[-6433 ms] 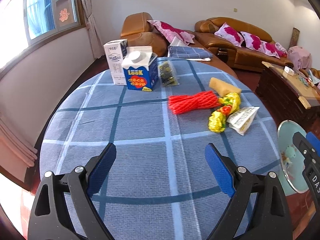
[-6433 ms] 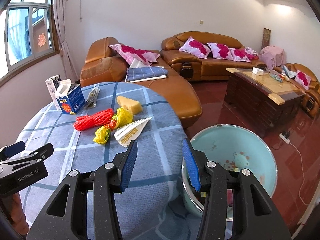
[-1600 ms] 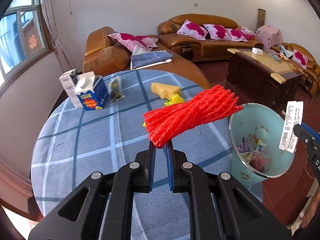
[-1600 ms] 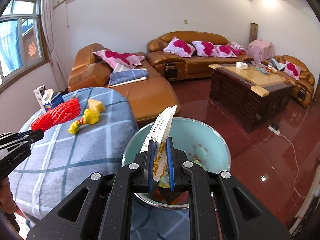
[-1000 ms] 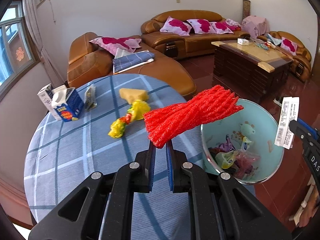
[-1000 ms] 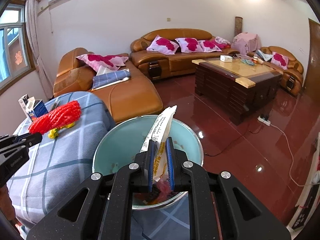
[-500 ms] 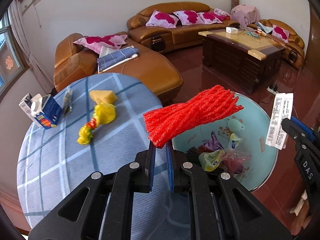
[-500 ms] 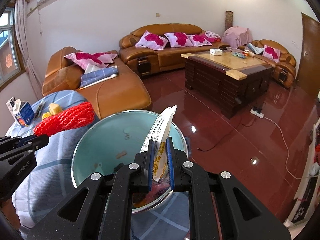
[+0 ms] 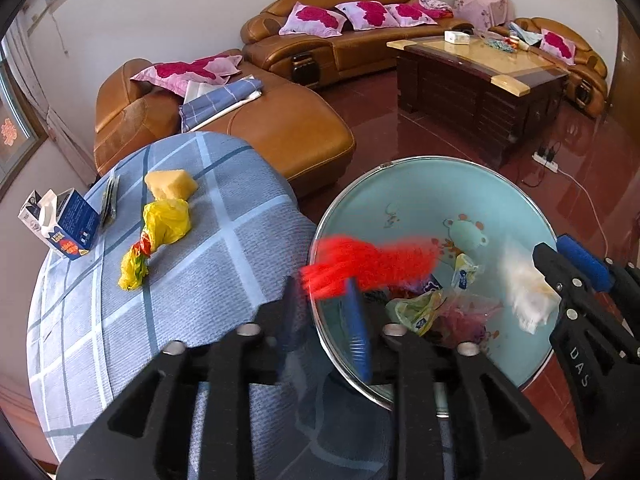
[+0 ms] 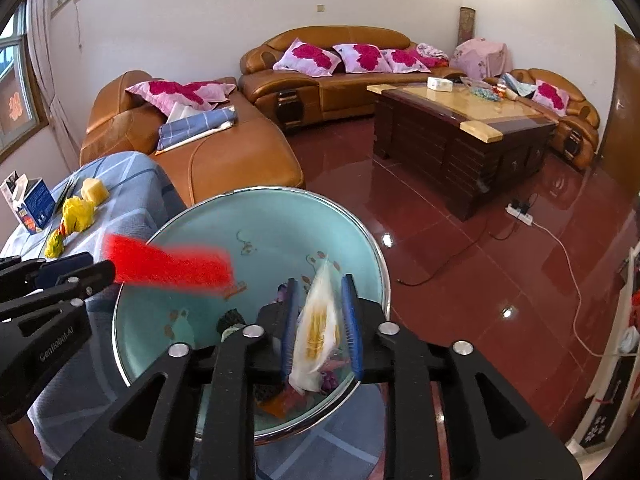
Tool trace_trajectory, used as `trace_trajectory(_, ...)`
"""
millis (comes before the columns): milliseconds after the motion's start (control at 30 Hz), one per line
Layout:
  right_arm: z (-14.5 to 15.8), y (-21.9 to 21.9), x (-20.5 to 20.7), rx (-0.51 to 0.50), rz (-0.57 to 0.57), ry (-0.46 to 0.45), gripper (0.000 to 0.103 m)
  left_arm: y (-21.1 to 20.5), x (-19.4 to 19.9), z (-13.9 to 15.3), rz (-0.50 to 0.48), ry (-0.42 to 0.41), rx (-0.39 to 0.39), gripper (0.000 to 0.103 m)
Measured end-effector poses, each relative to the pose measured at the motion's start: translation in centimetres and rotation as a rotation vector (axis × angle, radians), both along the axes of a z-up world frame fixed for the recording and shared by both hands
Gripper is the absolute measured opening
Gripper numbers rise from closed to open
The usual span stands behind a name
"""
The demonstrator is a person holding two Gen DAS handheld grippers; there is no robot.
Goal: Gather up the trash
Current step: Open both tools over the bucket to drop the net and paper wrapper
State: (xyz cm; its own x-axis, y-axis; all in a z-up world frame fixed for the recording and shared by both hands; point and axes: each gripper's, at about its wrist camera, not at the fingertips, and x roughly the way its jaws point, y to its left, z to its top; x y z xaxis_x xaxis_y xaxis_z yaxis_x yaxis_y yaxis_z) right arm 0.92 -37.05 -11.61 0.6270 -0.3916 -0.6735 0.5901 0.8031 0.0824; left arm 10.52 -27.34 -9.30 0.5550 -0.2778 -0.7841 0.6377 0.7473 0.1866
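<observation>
1. We are looking at a round bench [image 9: 224,240] under a blue checked cloth, filling the left half of the left wrist view, with brown leather sofas [image 9: 332,44] lining the far wall along the top of the frame.
2. A dark wooden coffee table [image 10: 460,136] is standing on glossy red floor at the upper right of the right wrist view.
3. On the bench, a yellow sponge [image 9: 170,184], a crumpled yellow wrapper [image 9: 160,236] and a blue carton [image 9: 68,224] are sitting towards the left edge of the frame.
4. A pale blue trash bin [image 9: 400,192] is standing just beside the bench, at the centre right of the left wrist view, with mixed wrappers [image 9: 436,304] lying inside.
5. We are seeing the left gripper [image 9: 326,312] with its jaws parted, and the red mesh net [image 9: 368,264] blurring just above them, over the bin's near rim.
6. We are seeing the right gripper [image 10: 320,332] at the bottom centre of its view, jaws narrowly apart; the white wrapper [image 10: 316,328] is blurring between them over the bin, and we cannot tell whether the pads are touching it.
</observation>
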Motion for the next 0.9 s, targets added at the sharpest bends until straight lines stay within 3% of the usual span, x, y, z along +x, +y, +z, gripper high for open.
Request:
trace_trajectory(133,0.3,-0.2,-0.5,0.011,-0.014,-0.022,0.026,0.3,0.0,0.3,0.009,-0.012,-0.007,0.050)
trace_trajectory(267,1.0,-0.1,-1.2,-0.004,-0.040,-0.060,0.037,1.1,0.1,0.9,0.030,-0.027,-0.013,0.063)
trace_trajectory(333,1.4,0.1,-1.3,-0.009,-0.042,-0.073,0.037,1.4,0.1,1.1,0.044,-0.033,-0.018,0.068)
trace_trajectory(567,2.2,0.8,-1.5,-0.025,-0.038,-0.082,0.042,3.3,0.7,1.9,0.074,-0.040,-0.032,0.076)
trace_trajectory(900,3.7,3.3,-0.5,-0.060,0.014,-0.086,0.042,6.7,2.3,1.8,0.133,-0.032,-0.044,0.077)
